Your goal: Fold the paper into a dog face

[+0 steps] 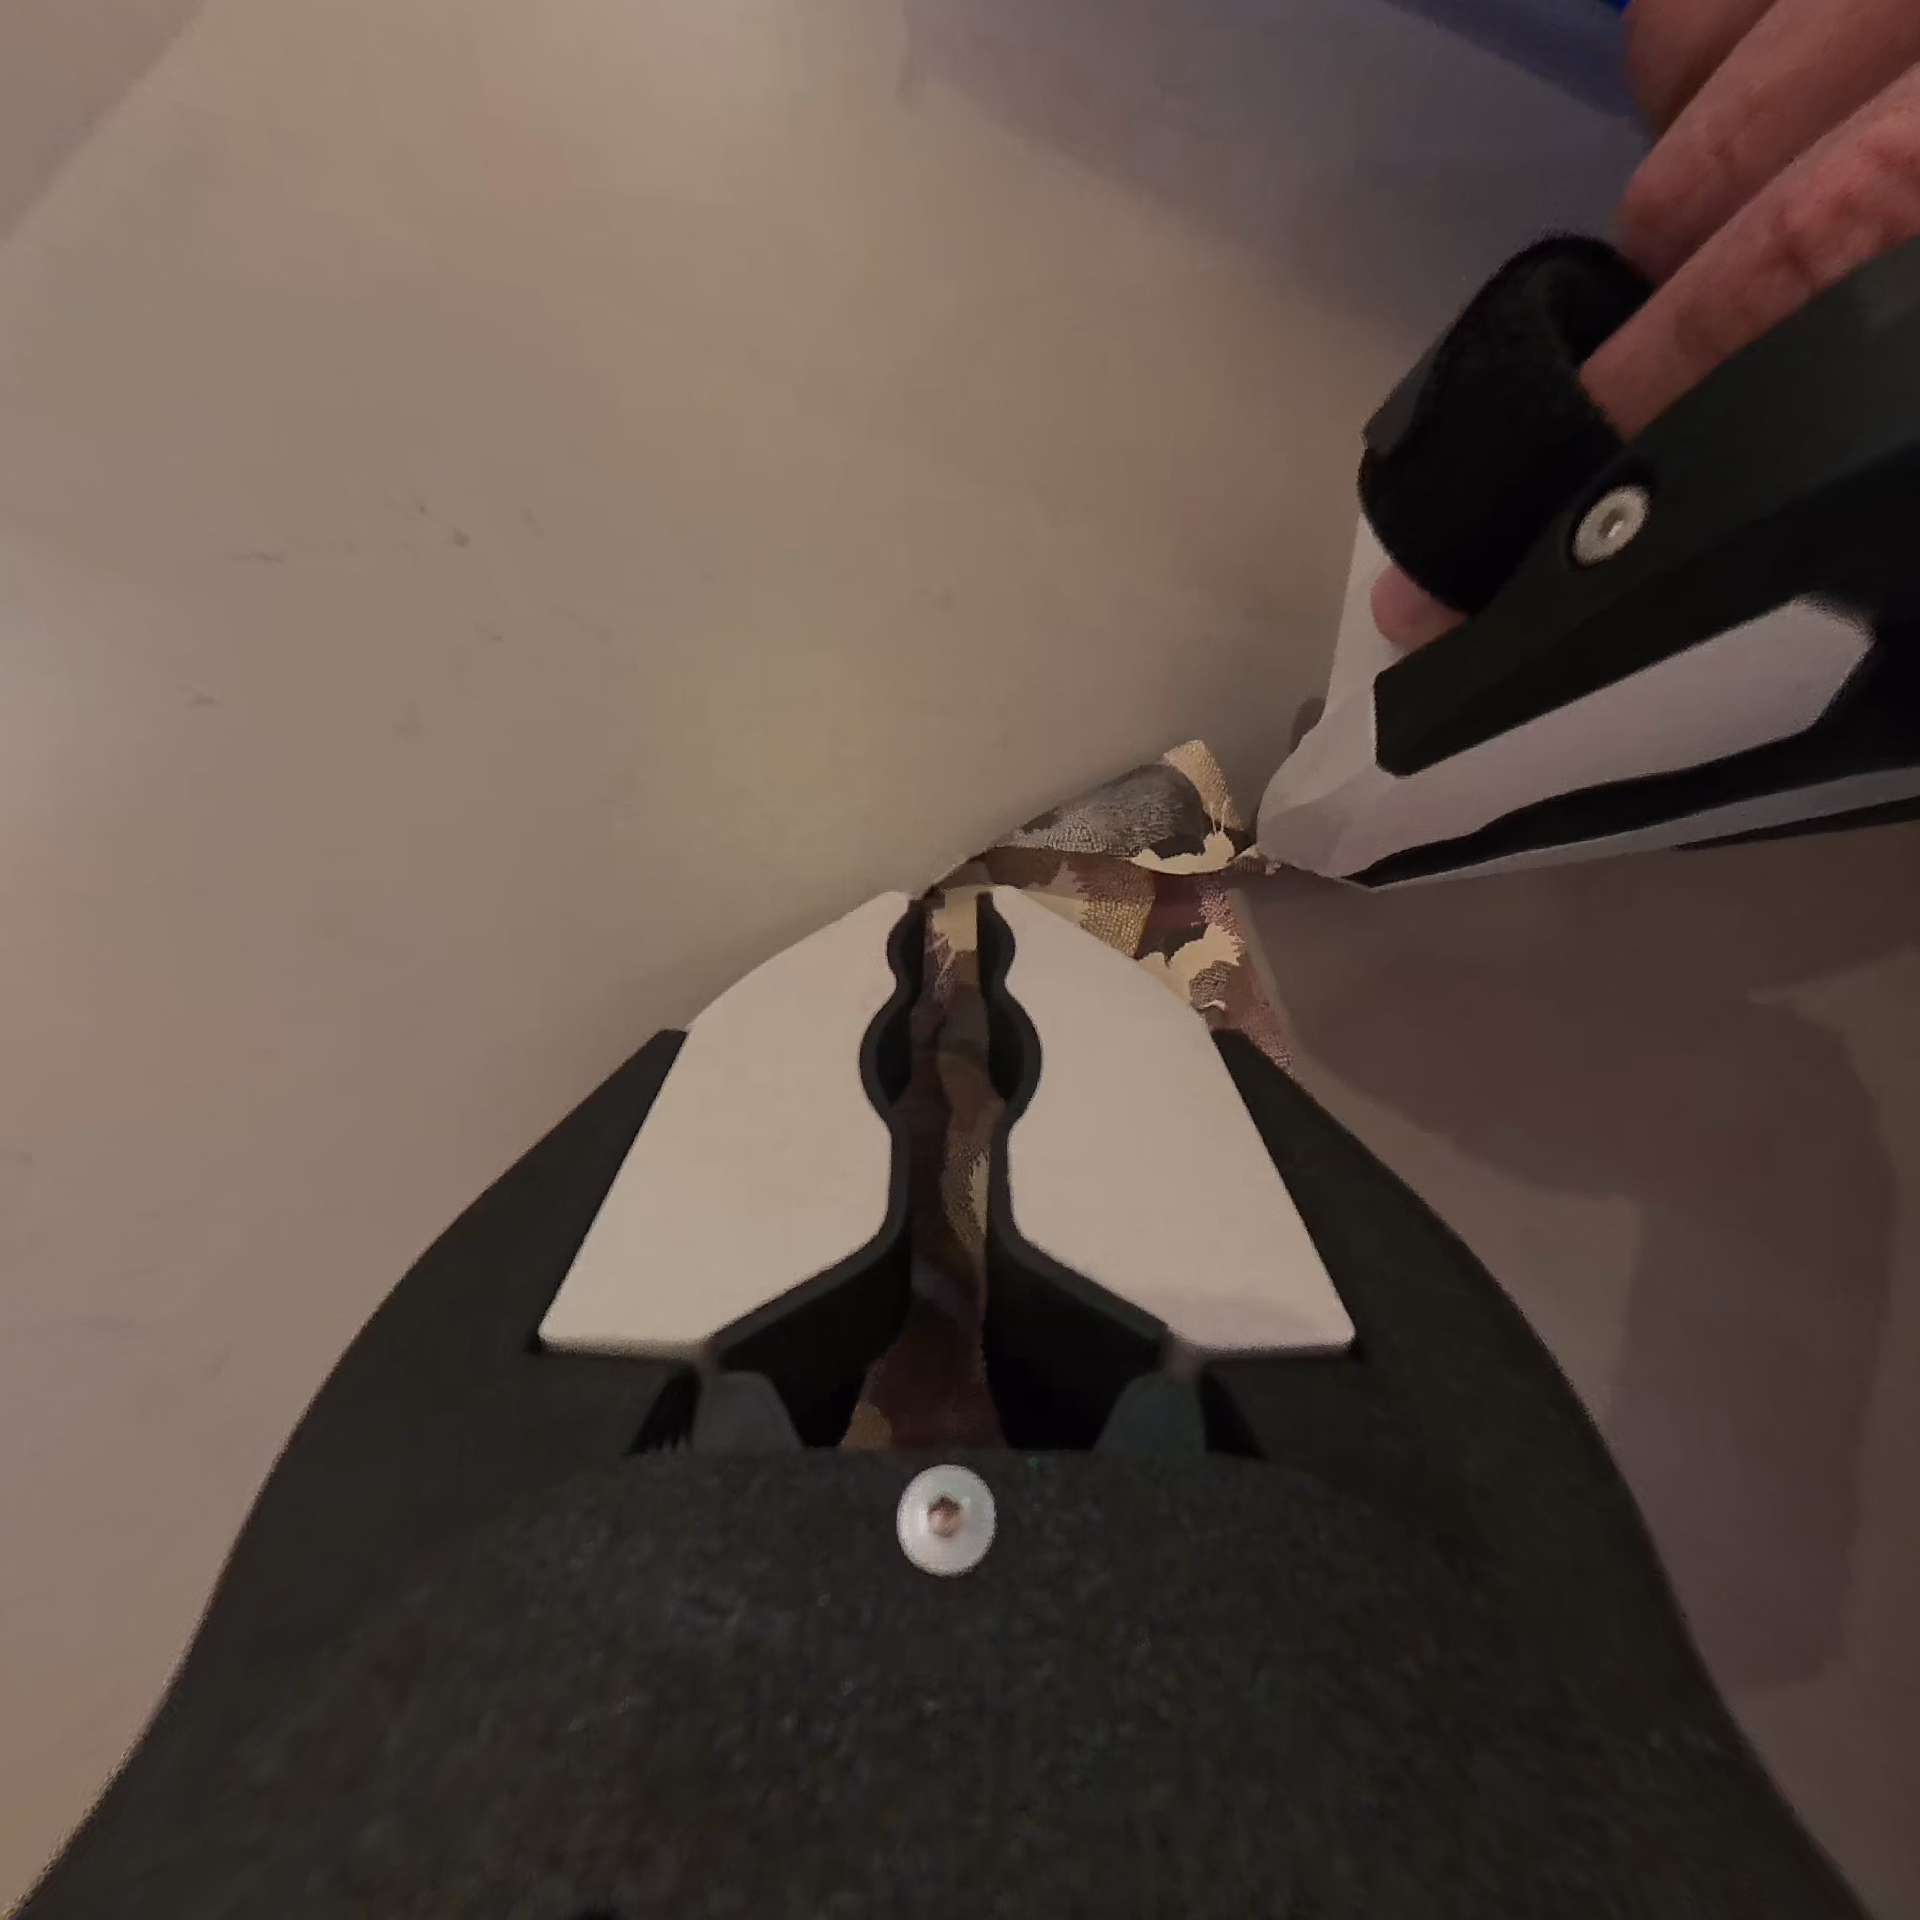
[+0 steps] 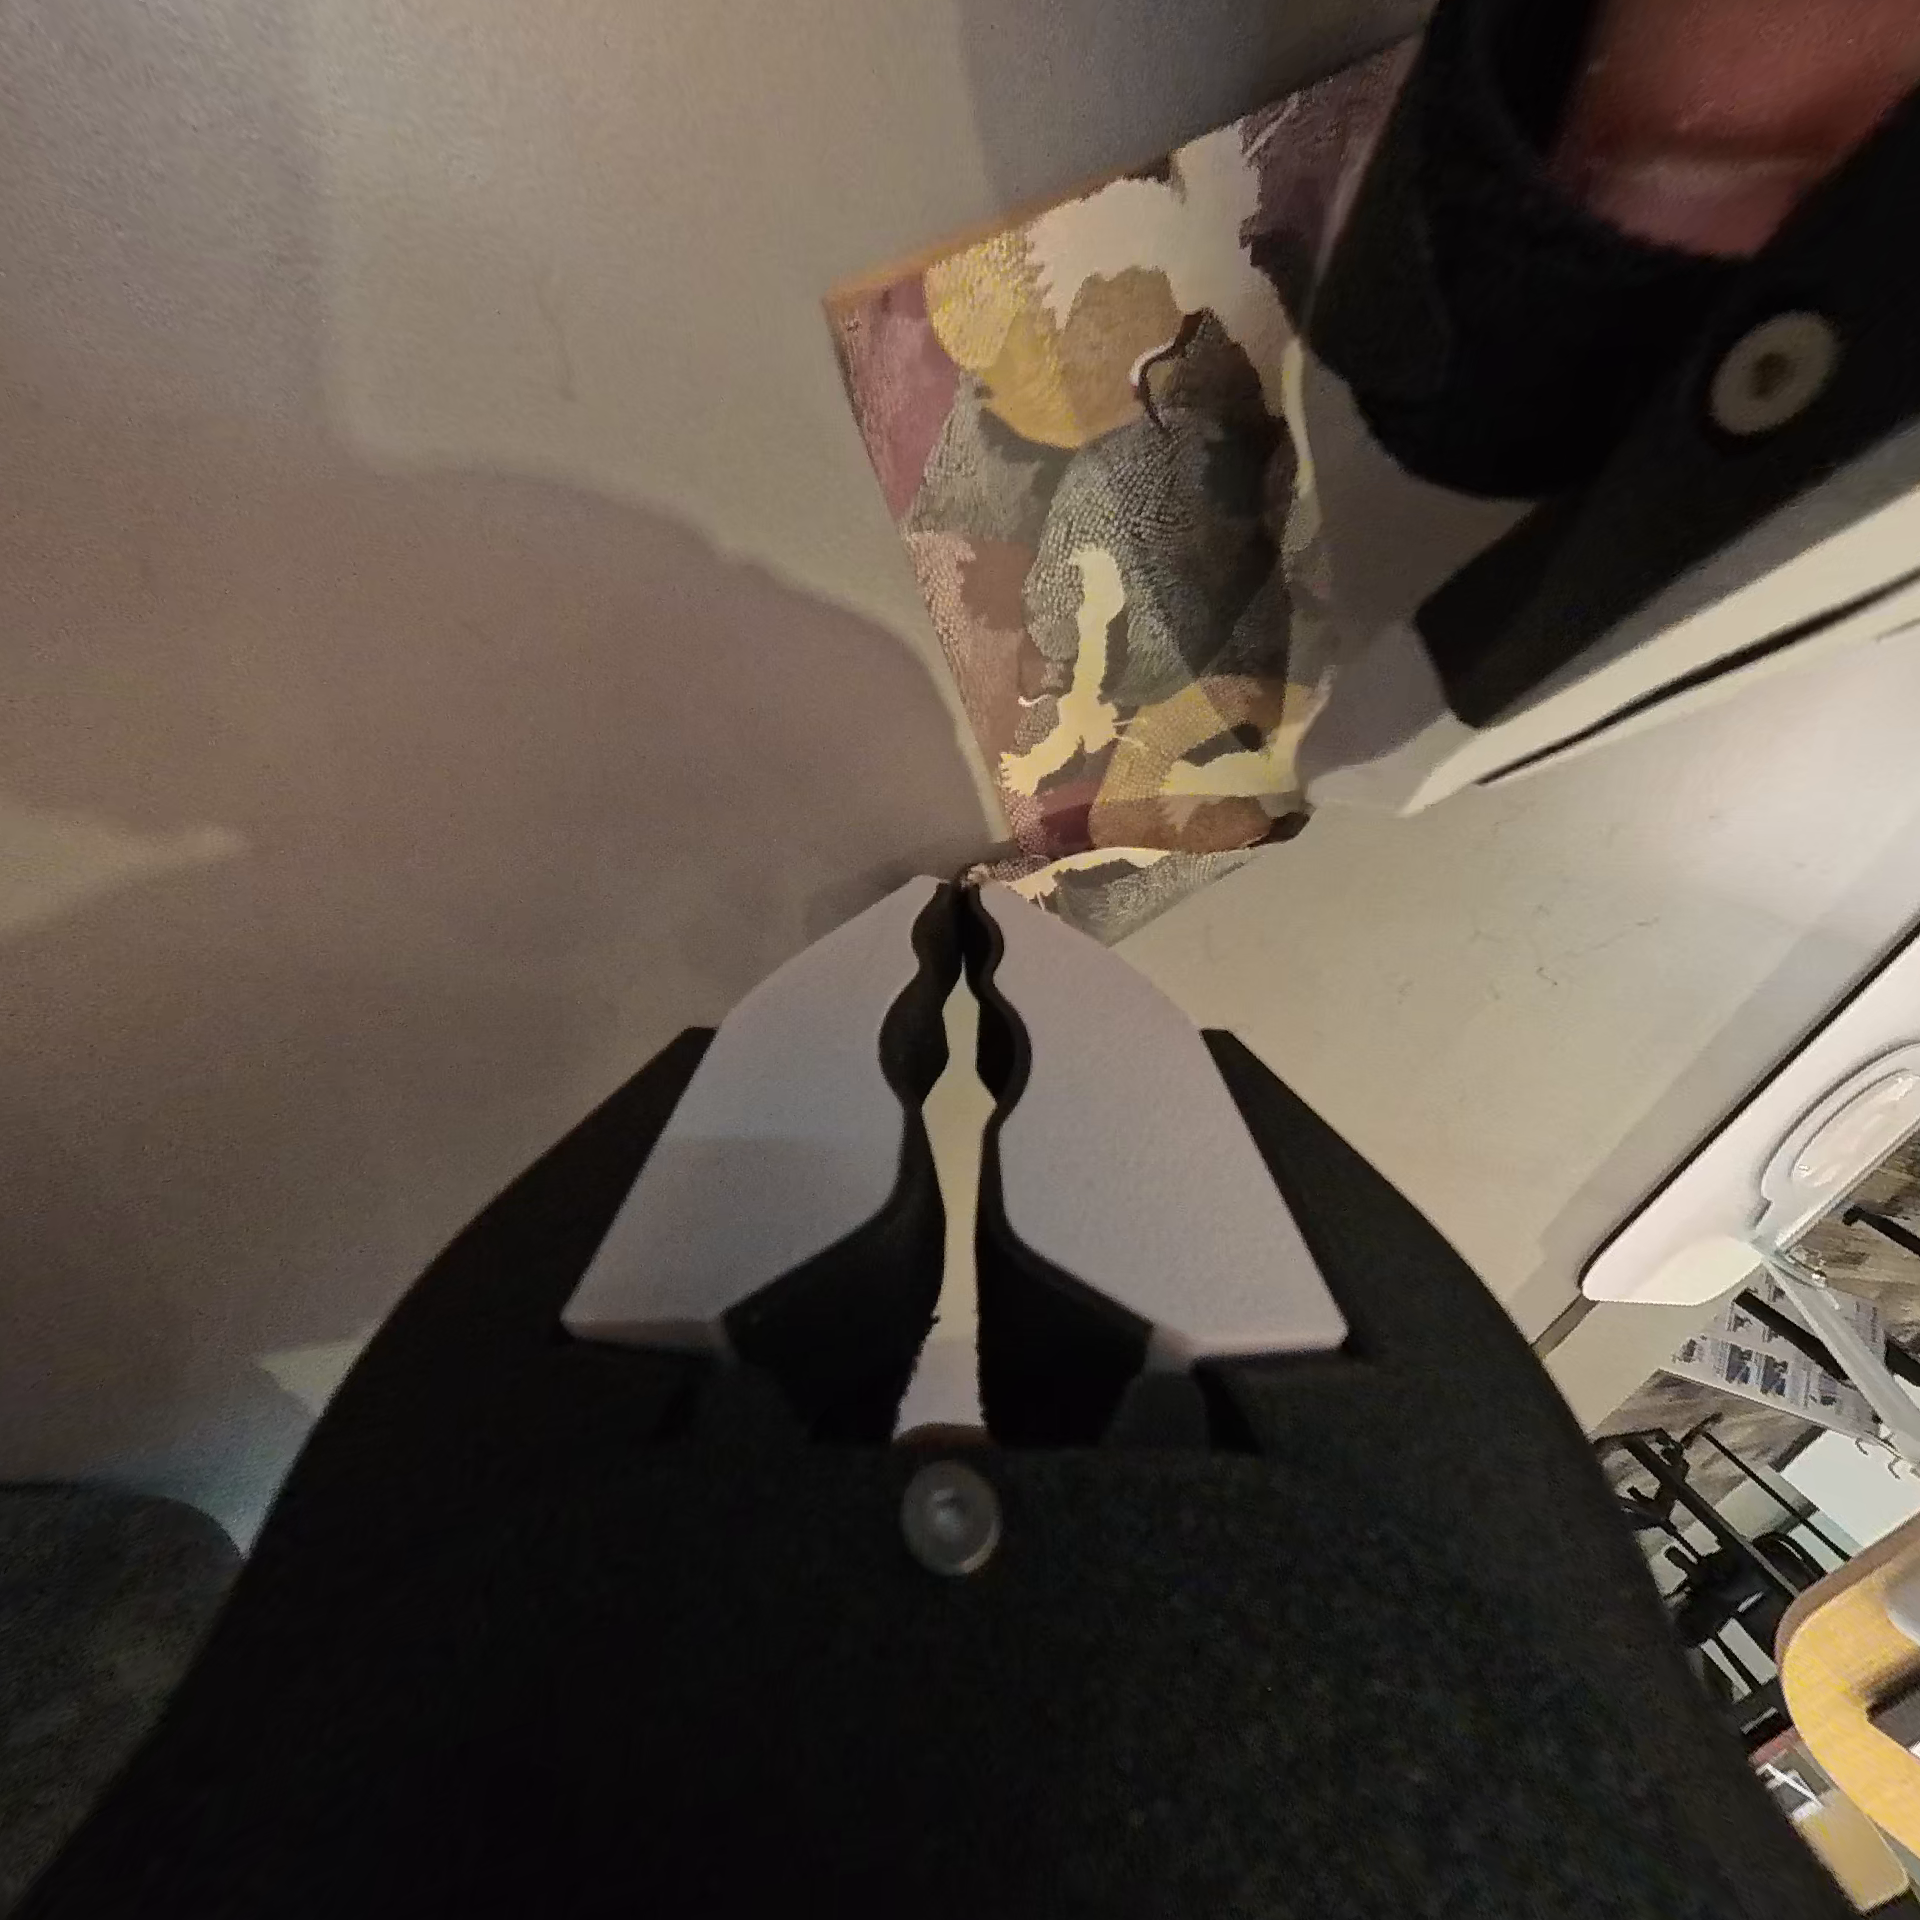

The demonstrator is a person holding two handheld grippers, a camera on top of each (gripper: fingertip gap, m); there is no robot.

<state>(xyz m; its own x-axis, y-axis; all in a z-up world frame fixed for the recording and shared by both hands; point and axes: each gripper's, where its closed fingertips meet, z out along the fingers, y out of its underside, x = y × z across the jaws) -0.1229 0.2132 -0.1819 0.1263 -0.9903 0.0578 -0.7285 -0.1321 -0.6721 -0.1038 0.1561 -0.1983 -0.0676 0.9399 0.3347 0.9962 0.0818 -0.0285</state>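
Black gripper housing fills the bottom of both wrist views, with a silver screw at its middle. From it the left gripper (image 1: 948, 914) reaches forward with its jaws drawn close together, pinching the patterned paper (image 1: 1127, 842): a strip of the brown, cream and grey print runs down the narrow slot between the two white-faced fingers (image 1: 748, 1143). Just ahead and to the right of those tips, the paper bunches into a crumpled fold, and the right gripper (image 1: 1273, 805) comes in from the right to meet that fold with its white tip. A hand (image 1: 1766, 208) grips its black handle. In the right wrist view, the right gripper (image 2: 961, 894) has its jaws pressed together at the tips, nipping a corner of the paper (image 2: 1122, 520), which stands up ahead and to the right as a broad, printed sheet. The left gripper (image 2: 1475, 748) touches the sheet's right edge. Everything sits over a pale tabletop (image 1: 520, 520), whose edge shows to the right of the right gripper.
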